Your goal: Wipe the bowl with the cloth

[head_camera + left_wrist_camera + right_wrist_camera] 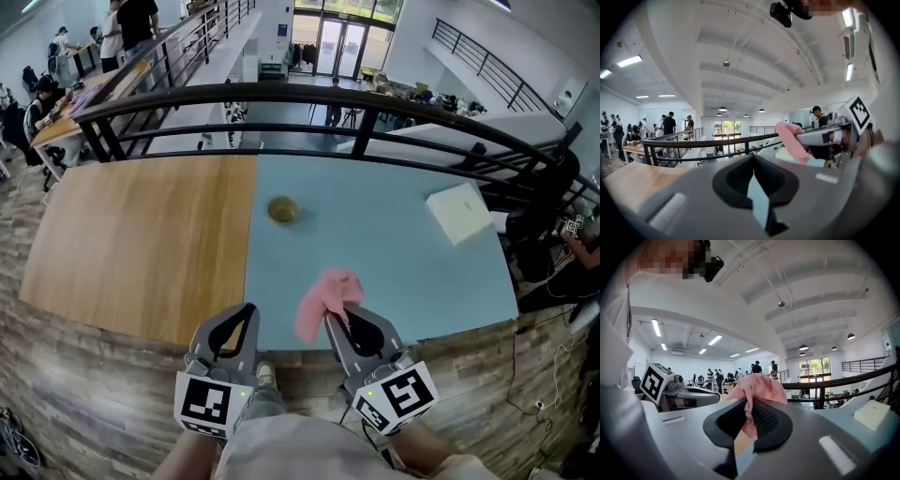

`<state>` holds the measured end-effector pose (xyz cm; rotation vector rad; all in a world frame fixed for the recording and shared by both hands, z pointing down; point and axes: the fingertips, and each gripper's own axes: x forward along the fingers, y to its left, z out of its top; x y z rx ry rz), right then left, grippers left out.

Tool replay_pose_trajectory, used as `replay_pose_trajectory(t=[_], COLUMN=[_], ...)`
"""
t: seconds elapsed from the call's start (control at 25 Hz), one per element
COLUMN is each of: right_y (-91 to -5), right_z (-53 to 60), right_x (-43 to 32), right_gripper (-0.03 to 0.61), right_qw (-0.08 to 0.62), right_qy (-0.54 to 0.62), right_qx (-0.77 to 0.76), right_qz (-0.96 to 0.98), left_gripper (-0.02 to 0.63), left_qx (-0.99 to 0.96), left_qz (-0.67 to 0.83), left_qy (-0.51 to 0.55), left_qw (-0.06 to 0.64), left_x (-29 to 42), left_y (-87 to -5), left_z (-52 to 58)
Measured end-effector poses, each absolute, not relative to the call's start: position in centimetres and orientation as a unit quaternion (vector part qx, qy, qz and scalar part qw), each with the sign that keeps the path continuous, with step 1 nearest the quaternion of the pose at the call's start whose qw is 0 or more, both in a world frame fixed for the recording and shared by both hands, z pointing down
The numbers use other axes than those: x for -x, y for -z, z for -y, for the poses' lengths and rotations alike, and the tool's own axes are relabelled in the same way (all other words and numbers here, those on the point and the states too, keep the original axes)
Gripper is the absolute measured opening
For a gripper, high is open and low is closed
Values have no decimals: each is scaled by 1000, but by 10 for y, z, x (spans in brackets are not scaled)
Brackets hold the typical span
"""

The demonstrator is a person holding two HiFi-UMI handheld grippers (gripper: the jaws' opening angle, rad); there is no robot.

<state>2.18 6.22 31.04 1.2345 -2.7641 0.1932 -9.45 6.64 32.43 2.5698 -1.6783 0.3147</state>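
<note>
Early stage: we hold the cloth [323,298] clamped in the R gripper [334,317] over the near edge of the table [394,253], L gripper [249,309] closed & empty; the bowl [283,209] sits farther off, apparently untouched, so all wiping remains.

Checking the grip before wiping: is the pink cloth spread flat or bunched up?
Bunched. The cloth hangs crumpled from the right gripper, whose jaws are shut on one gathered part of it.

Pink mesh-textured cloth [330,292]; olive-brown bowl [283,210]; table [141,244] half tan wood grain, half pale blue; white box [459,213]; black railing [281,92]; grey left gripper [247,309] and right gripper [335,317] with black-and-white square markers.
</note>
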Motion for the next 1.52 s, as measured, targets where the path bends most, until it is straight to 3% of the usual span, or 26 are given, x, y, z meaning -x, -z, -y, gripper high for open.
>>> replay_pose_trajectory(t=[0.76,1.52], right_y=[-322,-348], right_z=[74,112], right_x=[49,35], right_gripper=[29,29], right_qw=[57,86], right_qy=[-64,-86], right_qx=[-455,-442], right_qz=[887,889], left_gripper=[3,3], left_qx=[-861,-845], left_qz=[495,520], left_qy=[-115,-111], left_qw=[32,65], left_x=[163,155], left_y=[-348,-366], left_z=[74,109])
